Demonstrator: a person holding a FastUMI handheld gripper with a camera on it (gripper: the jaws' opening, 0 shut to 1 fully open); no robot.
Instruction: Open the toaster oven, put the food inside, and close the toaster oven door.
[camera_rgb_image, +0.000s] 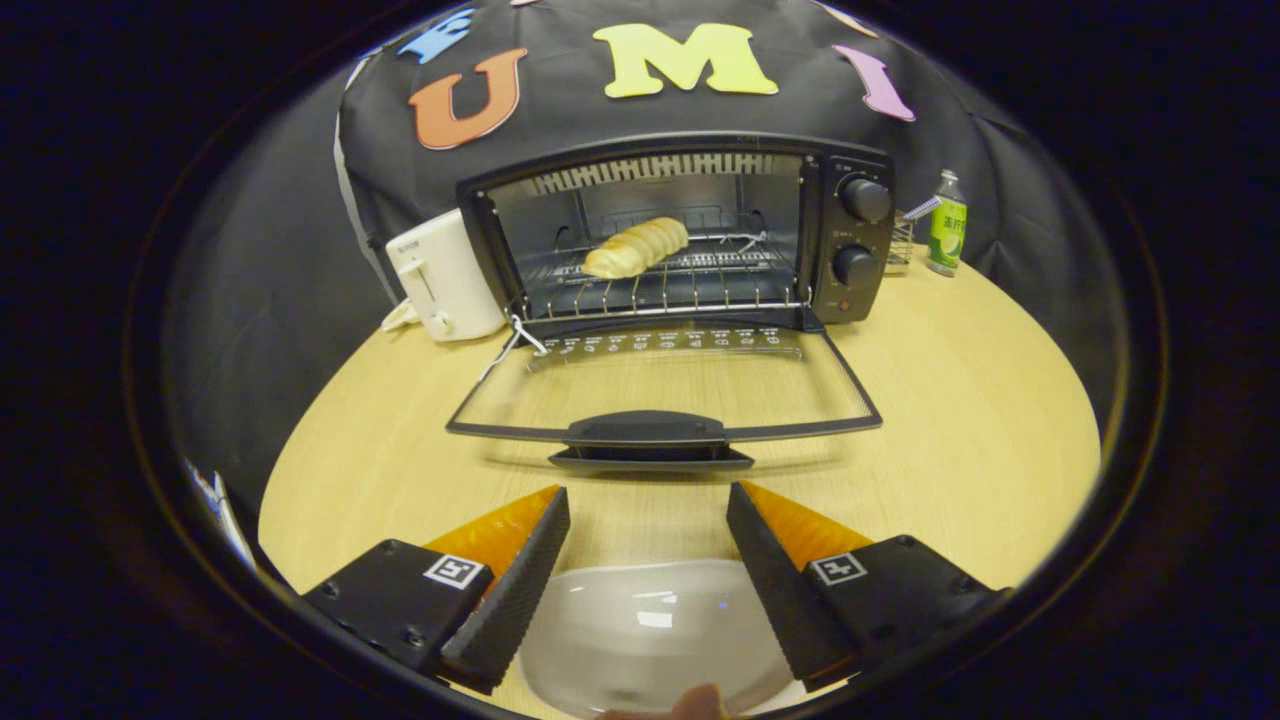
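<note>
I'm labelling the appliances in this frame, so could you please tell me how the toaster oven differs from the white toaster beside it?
The toaster oven is black and wide; the white toaster is pale and much narrower. The toaster oven's glass door lies folded down open, a bread roll on its rack; the white toaster shows no food. Both stand at the back of the wooden table, well beyond the open tool.

The gripper (648, 515) has wedge-shaped ribbed jaws on blocky mounts with screws and square printed markers.
</note>
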